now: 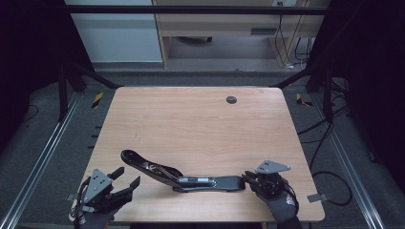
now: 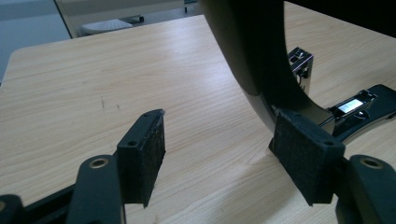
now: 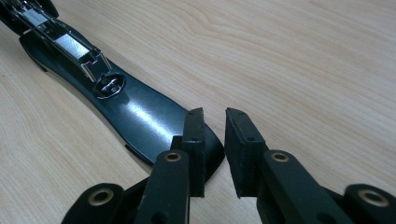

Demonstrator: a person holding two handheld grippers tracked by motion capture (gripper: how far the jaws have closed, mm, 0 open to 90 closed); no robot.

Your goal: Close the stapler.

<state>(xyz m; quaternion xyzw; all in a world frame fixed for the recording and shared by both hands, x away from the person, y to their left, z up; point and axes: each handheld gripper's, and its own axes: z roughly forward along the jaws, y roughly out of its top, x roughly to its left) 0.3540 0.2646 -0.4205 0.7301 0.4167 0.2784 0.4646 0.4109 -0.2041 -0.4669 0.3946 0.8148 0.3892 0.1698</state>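
A lab-like recording booth, pale wooden table (image 1: 200, 119) with a cable hole (image 1: 231, 99), black curtains (image 1: 28, 57) at both sides, metal floor rails (image 1: 43, 152), loose cables (image 1: 320, 129) on grey carpet, plain wooden desk (image 1: 224, 28) behind

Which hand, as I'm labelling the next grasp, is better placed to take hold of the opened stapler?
Right, probably. The right gripper is at the flat end of the stapler, jaws narrowly apart, one over its tip. The left gripper stands wide open, with the curved arm beside one jaw, not between them.
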